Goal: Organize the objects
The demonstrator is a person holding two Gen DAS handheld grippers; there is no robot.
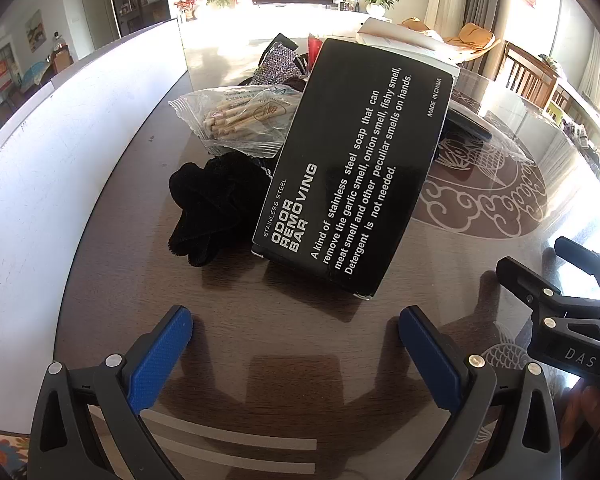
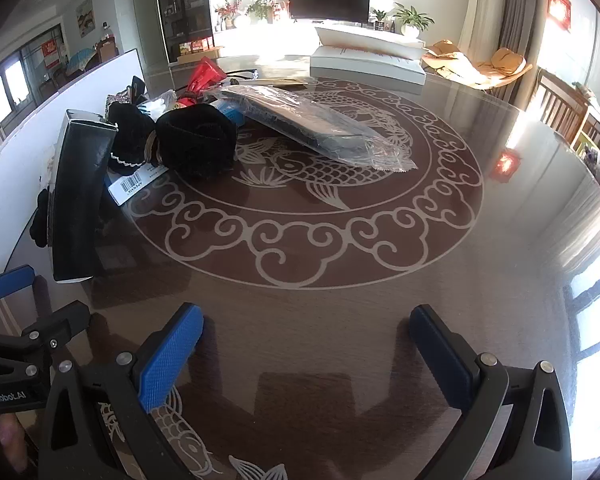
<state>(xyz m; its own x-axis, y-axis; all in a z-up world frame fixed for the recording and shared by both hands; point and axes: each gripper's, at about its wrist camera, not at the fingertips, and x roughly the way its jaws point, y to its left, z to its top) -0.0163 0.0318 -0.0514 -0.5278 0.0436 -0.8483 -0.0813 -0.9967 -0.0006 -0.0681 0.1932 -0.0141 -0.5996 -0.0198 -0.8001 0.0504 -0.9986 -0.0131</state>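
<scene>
Your left gripper (image 1: 296, 344) and right gripper (image 2: 306, 340) hover with jaws wide, holding nothing, over the dark table (image 2: 340, 320). Just ahead of the left one lies the black box (image 1: 352, 168) — white lettering reads "ODOR REMOVING BAR" — propped tilted against a black cloth (image 1: 208, 212) and a clear packet of sticks (image 1: 236, 120).
</scene>
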